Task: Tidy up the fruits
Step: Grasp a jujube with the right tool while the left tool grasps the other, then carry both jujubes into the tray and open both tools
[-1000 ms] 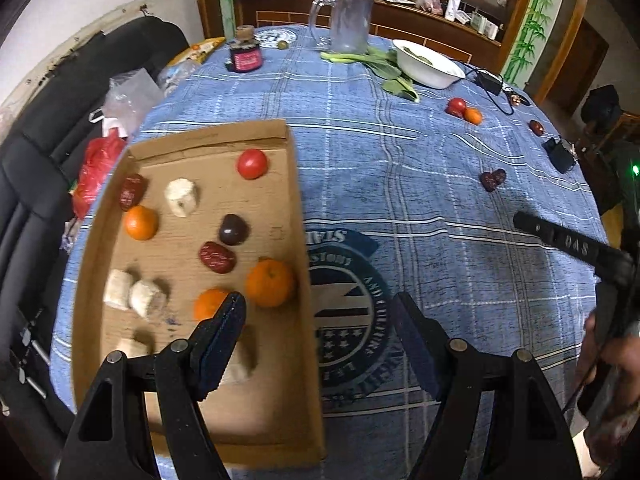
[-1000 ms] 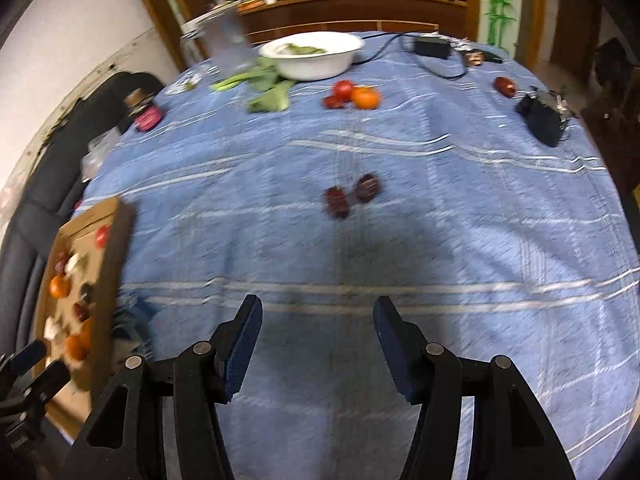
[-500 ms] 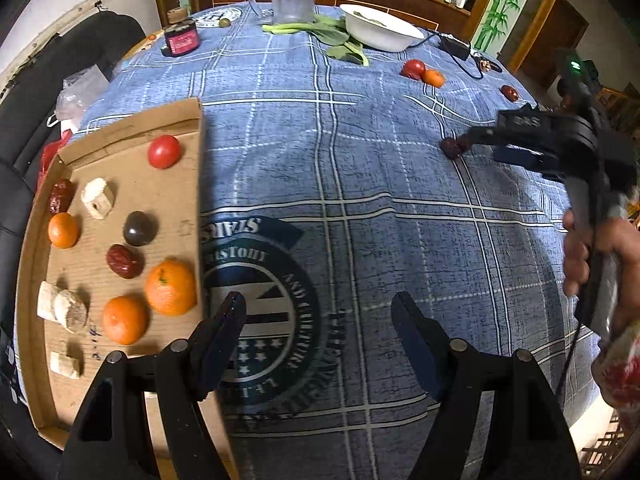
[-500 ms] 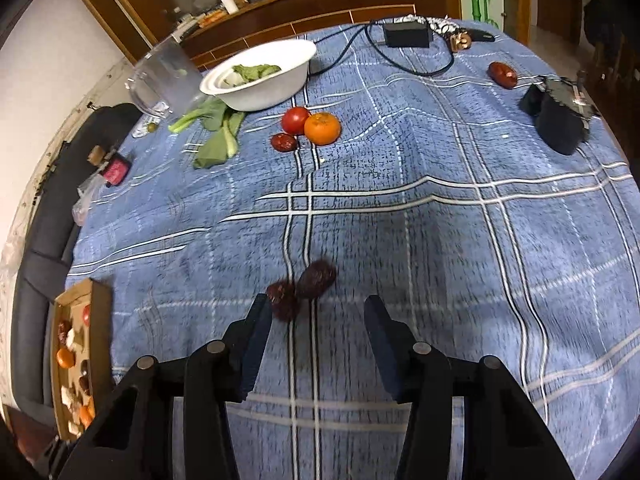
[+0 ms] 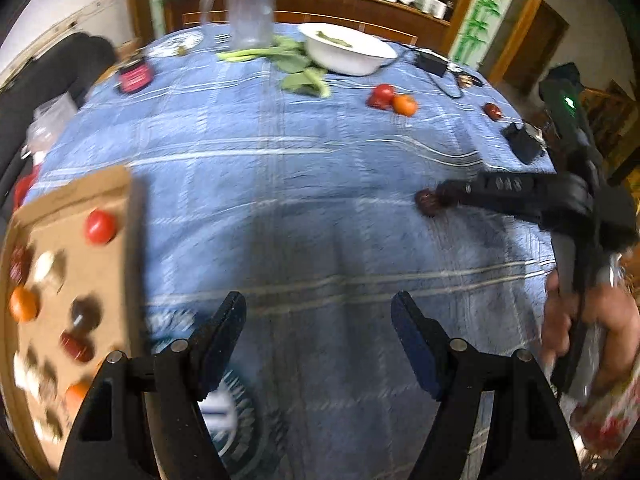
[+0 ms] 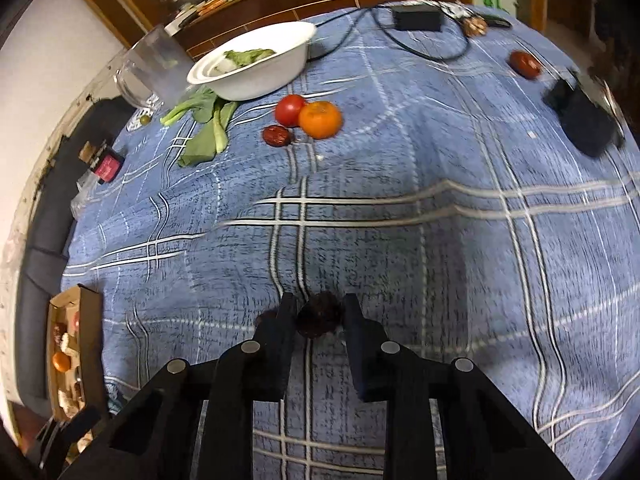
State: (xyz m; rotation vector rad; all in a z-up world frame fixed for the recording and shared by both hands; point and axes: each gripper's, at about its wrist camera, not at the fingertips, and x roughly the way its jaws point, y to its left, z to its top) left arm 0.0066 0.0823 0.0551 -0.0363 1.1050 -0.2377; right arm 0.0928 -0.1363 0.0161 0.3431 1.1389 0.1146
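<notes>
Right wrist view puts a dark date (image 6: 320, 316) squarely between the fingers of the right gripper (image 6: 318, 314), at 12 o'clock from the wrist and resting on the cloth (image 6: 400, 184). Both fingers sit against its sides, narrowed around it, so the jaws look closed on the fruit, though it is not yet lifted. Its shape reads as roundish from here; I cannot tell its long axis. A second date (image 6: 266, 318) peeks out just beside the left finger, at about 9 o'clock from the held one.

From the left wrist view, the right gripper (image 5: 440, 198) reaches in from 3 o'clock, low and nearly level with the table, the person's hand (image 5: 560, 320) behind it. The left gripper (image 5: 318, 320) hovers above bare cloth with jaws wide apart and nothing between them.

The box (image 5: 120, 184), which holds sorted fruit, lies at 9 o'clock from the left gripper and well apart from the date. The right hand is clearly the nearer one; the coming move is likely a lift and a carry across toward the box.
</notes>
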